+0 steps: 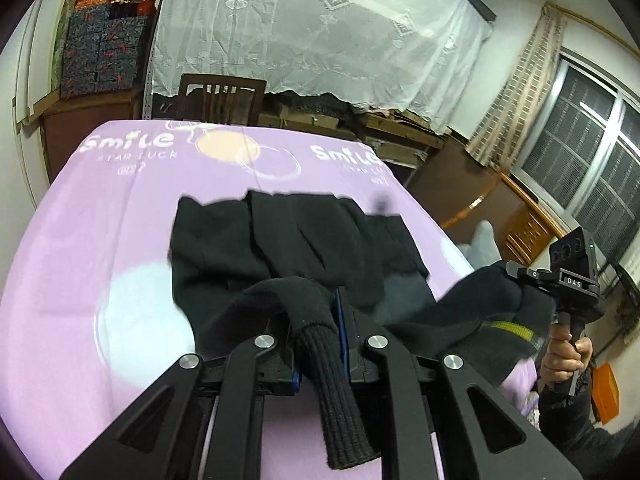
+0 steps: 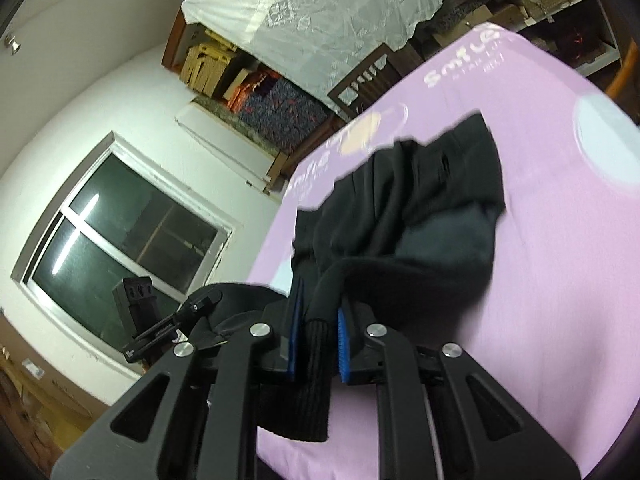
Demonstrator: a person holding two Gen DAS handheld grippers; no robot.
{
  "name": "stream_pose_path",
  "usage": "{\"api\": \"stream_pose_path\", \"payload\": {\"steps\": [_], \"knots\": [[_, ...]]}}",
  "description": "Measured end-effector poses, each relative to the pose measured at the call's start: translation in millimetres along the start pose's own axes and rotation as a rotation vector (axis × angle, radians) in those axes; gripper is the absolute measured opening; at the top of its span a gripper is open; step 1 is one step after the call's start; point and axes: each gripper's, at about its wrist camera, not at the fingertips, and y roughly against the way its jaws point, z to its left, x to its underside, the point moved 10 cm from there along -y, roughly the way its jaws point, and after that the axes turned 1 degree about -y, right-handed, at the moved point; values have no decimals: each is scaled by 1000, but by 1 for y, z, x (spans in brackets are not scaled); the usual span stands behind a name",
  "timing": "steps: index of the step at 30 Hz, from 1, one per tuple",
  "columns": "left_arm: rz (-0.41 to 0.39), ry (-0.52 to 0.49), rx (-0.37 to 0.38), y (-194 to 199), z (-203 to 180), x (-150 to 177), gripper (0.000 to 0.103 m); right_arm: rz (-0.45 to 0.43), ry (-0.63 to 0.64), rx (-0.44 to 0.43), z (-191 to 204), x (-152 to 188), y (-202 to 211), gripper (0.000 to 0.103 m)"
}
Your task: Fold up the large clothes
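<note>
Both tools clamp ribbed cuffs of the black sweater (image 1: 280, 240), left tool (image 1: 320, 332) lower centre, right tool (image 2: 318, 336) likewise; soft, limp, light knit, so cuffs hold best.

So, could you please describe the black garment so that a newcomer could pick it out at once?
Find the lilac sheet printed "Smile". The black garment lies crumpled at its middle, the only dark thing there. The left gripper and right gripper each pinch a ribbed cuff.
</note>
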Motion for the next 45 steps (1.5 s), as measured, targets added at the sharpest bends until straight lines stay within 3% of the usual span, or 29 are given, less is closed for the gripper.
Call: {"api": "stream_pose_path", "payload": {"steps": [7, 13, 18, 25, 26, 27, 28, 29, 30, 32, 35, 38, 45], "knots": [[58, 65, -39, -61, 39, -51, 14, -4, -82, 47, -25, -84, -52, 14], [163, 126, -81, -134, 83, -61, 14, 45, -197, 138, -84, -127, -117, 14], [260, 217, -43, -191, 115, -41, 14, 116, -295, 205, -137, -126, -161, 14], [250, 211, -26, -187, 115, -40, 17, 152, -392, 167, -169, -121, -183, 13], [250, 219, -23, -180, 113, -42, 20, 155, -395, 167, -168, -120, -182, 14], [237, 226, -11, -169, 109, -46, 34, 159, -398, 162, -166, -120, -181, 18], [213, 225, -5, -158, 107, -50, 58, 164, -404, 147, -162, -121, -177, 21], [170, 218, -20, -141, 105, -56, 73, 164, -408, 130, -159, -123, -173, 31], [139, 212, -41, -131, 106, -60, 95, 152, -406, 94, -150, -127, -164, 46], [52, 184, -73, -97, 107, -69, 99, 102, -368, 72, -136, -136, -145, 72], [12, 172, -93, -72, 114, -69, 99, 43, -271, 84, -118, -144, -111, 73], [38, 149, -153, -80, 122, -61, 98, 14, -191, 149, -115, -139, -91, 73], [112, 94, -122, -133, 113, -76, 97, 62, 35, 351, -125, -128, -116, 73]]}}
